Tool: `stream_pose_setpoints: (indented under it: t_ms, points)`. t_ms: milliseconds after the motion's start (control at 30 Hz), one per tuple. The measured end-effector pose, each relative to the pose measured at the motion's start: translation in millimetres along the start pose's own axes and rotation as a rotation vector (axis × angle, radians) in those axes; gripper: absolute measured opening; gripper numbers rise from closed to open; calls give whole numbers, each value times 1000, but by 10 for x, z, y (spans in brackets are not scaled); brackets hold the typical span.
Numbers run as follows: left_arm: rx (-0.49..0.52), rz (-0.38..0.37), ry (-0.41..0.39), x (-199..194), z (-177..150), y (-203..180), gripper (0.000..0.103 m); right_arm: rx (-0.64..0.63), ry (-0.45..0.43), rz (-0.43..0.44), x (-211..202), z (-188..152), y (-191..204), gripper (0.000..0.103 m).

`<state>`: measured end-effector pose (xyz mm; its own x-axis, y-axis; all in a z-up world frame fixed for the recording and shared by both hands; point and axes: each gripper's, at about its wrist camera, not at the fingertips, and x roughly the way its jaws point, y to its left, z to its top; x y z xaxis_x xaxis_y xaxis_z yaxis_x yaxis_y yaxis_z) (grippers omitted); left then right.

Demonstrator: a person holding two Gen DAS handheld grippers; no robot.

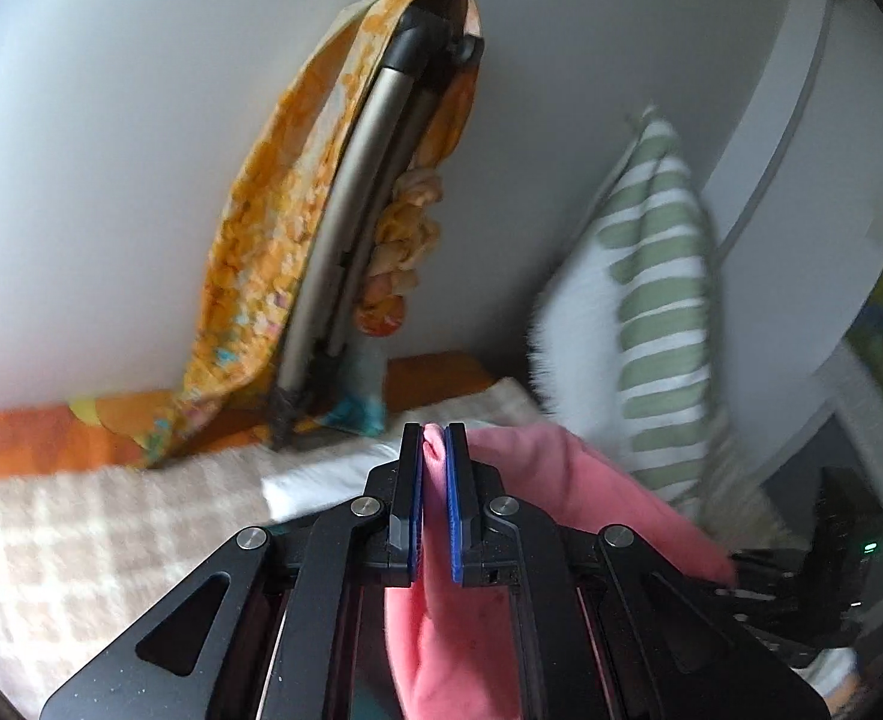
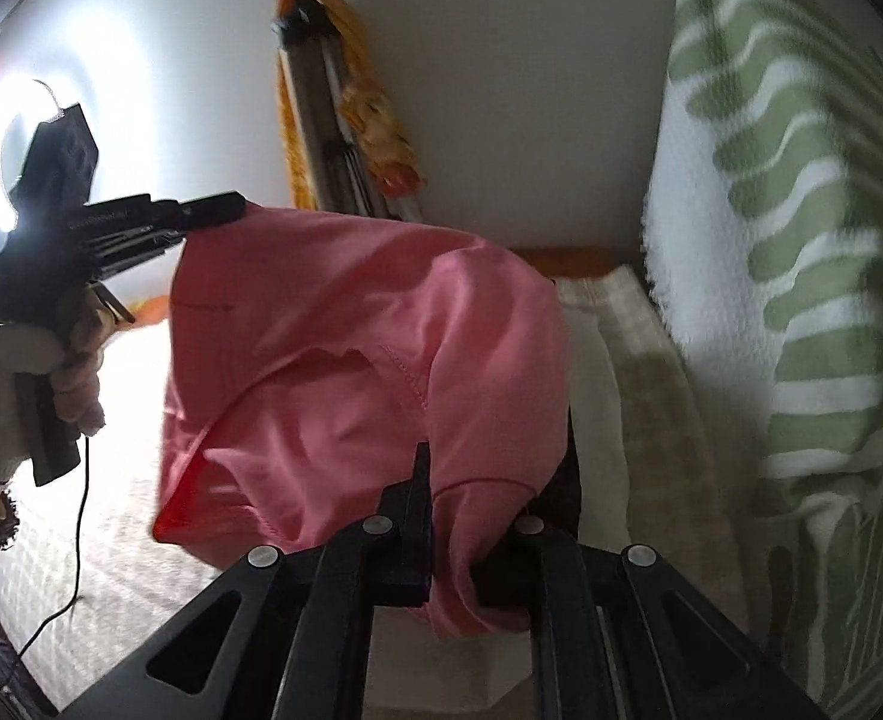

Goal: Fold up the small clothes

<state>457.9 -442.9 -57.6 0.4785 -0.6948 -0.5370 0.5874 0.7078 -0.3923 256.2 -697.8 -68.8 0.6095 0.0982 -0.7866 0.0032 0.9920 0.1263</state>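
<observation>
A small pink garment (image 2: 333,324) hangs in the air between my two grippers, above the bed. My left gripper (image 1: 435,438) is shut on one edge of it; pink cloth (image 1: 567,480) bulges between its blue pads and trails off to the right. In the right wrist view the left gripper (image 2: 225,210) shows at the upper left, pinching the garment's far corner. My right gripper (image 2: 477,480) is shut on the near edge; the cloth drapes over and hides its right finger.
A beige checked blanket (image 1: 81,528) covers the bed. A green-and-white striped pillow (image 2: 801,240) stands at the right. A folded metal frame draped with orange cloth (image 1: 321,228) leans on the white wall. A ring light (image 2: 3,150) glows at the left.
</observation>
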Motion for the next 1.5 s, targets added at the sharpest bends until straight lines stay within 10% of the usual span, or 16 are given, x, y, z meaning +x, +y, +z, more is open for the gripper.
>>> stream_pose_setpoints:
  t_ms: [167, 333, 600, 1500]
  points:
    - [46, 118, -20, 16, 95, 4, 11, 41, -15, -42, -26, -2, -46, 29]
    - [54, 122, -17, -134, 161, 19, 42, 67, -25, -78, -117, 32, -66, 44]
    - [50, 111, 2, -404, 121, -30, 56, 91, -28, -200, -312, -8, -36, 78]
    - [143, 84, -28, -2553, -858, -620, 72, 110, -213, -199, -1923, -671, 1426, 89]
